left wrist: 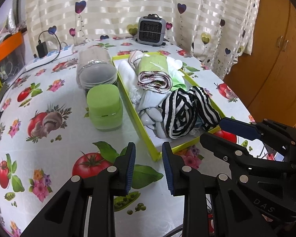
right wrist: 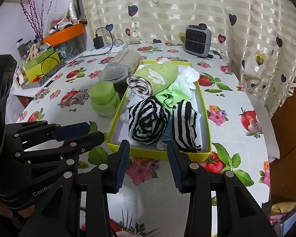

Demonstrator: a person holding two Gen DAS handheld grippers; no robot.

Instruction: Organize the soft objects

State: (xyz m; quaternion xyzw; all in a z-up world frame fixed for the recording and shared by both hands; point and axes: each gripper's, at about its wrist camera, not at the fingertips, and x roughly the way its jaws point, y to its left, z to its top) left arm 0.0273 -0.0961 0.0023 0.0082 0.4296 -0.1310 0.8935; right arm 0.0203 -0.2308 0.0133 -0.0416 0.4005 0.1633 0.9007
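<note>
Right wrist view puts the striped roll (right wrist: pixel 147 121) in the green tray (right wrist: pixel 159 154) dead ahead of the empty, open right gripper (right wrist: pixel 148 165), nearer than the equally empty left gripper (left wrist: pixel 149 167).

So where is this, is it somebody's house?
Probably a home, maybe a dining corner. The table wears a tablecloth printed with tomatoes and flowers, a heart-patterned curtain hangs behind, and a small grey heater sits near a wooden cupboard.
</note>
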